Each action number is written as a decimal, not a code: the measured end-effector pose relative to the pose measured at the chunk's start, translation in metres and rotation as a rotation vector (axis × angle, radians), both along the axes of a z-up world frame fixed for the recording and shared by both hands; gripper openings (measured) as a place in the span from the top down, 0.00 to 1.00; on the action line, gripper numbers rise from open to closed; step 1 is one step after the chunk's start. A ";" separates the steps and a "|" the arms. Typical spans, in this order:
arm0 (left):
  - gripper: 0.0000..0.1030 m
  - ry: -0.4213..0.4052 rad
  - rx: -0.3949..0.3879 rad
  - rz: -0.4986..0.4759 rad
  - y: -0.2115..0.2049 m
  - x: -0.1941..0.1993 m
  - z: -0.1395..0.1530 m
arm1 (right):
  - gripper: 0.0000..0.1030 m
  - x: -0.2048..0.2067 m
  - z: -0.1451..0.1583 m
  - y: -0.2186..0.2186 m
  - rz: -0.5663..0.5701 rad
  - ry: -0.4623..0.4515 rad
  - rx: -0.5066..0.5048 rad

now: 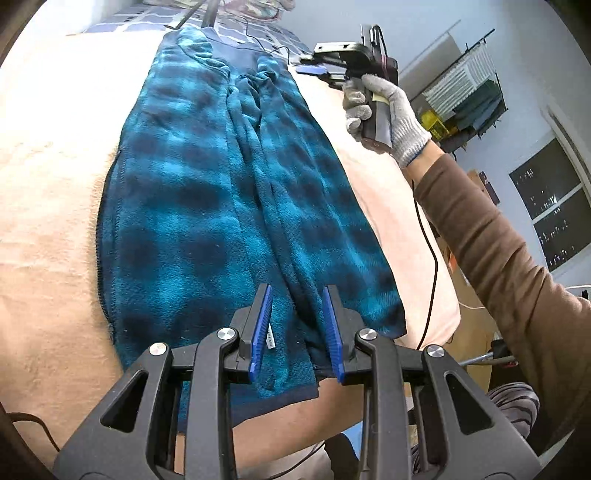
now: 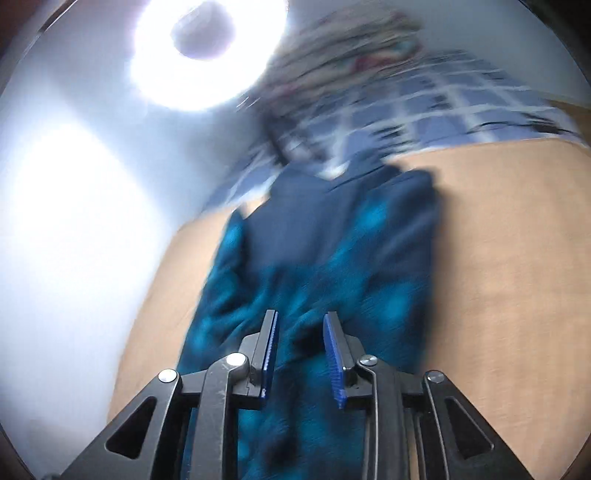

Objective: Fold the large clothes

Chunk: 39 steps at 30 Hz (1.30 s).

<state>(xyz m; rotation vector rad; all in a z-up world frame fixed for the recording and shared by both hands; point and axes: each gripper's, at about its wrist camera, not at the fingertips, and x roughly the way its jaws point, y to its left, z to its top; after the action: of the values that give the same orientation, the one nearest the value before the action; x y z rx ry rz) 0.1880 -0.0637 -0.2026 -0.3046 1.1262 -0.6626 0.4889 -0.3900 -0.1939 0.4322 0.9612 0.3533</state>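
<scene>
Hovering my left tongs (image 1: 297, 328) and right tongs (image 2: 301, 354), both apart, over the plaid fleece jacket (image 1: 207, 206) at the bed's (image 1: 48, 177) near edge; a shallow pinch risks slipping.

Right wrist view motion-blurred; checked bedding (image 2: 424, 110) indistinct.

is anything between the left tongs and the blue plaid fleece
Nothing visible. The open left tongs hang right over the near end of the blue plaid fleece, with only a small white tag lying on the fabric between the fingers.

Jacket (image 1: 207, 206) lengthwise on blanket (image 1: 48, 184), checked sheet (image 1: 140, 18) behind — left claw (image 1: 297, 332) over near hem
</scene>
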 end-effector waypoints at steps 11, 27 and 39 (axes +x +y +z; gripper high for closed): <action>0.74 -0.007 0.014 0.030 0.008 -0.004 0.006 | 0.90 -0.041 -0.015 0.039 0.094 0.019 -0.222; 0.58 -0.068 0.059 0.146 0.061 -0.018 0.017 | 0.84 -0.142 -0.035 0.103 0.141 0.160 -0.336; 0.57 0.043 -0.038 0.250 0.105 -0.016 -0.019 | 0.77 -0.292 0.024 0.081 0.124 0.080 -0.229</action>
<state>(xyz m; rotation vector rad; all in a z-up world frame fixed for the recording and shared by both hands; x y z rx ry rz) 0.1720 0.0414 -0.2220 -0.4854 1.0954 -0.4577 0.1970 -0.3095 -0.1698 0.1800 1.0958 0.3351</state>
